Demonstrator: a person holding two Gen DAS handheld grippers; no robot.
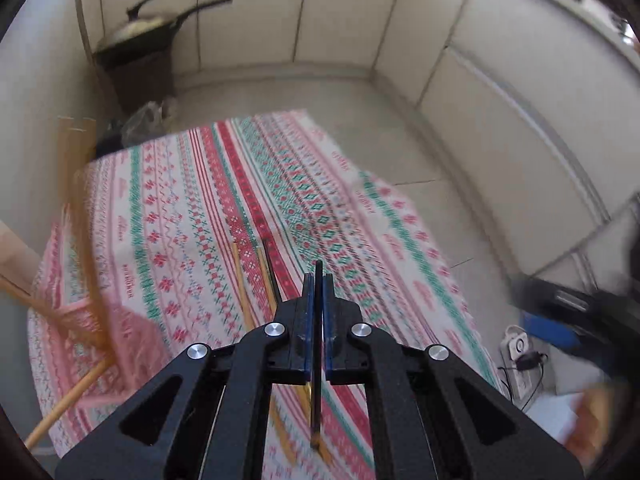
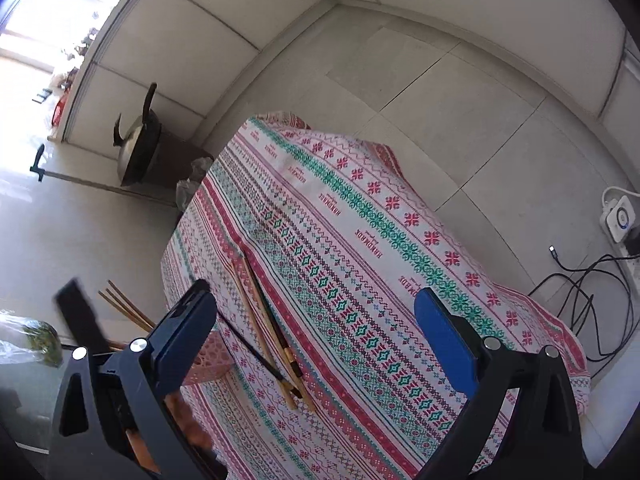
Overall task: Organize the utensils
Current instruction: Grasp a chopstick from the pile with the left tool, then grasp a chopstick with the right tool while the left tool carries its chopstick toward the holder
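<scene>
My left gripper (image 1: 318, 280) is shut on a black chopstick (image 1: 317, 400) and holds it upright above the patterned tablecloth (image 1: 224, 184). Wooden chopsticks (image 1: 244, 284) lie on the cloth just left of it. A pink mesh holder (image 1: 86, 336) with several wooden chopsticks (image 1: 78, 184) stands at the left, blurred. My right gripper (image 2: 316, 312) is open and empty above the cloth (image 2: 360, 216). Several chopsticks (image 2: 268, 320) lie between its fingers, and one black chopstick (image 2: 250, 346) is tilted there. The pink holder (image 2: 208, 360) sits behind the left finger (image 2: 188, 332).
A dark pan (image 1: 140, 36) stands on a brown stand by the wall, and it also shows in the right wrist view (image 2: 138, 148). A power strip with cables (image 2: 618, 216) lies on the tiled floor at the right. The table's edges drop off near and right.
</scene>
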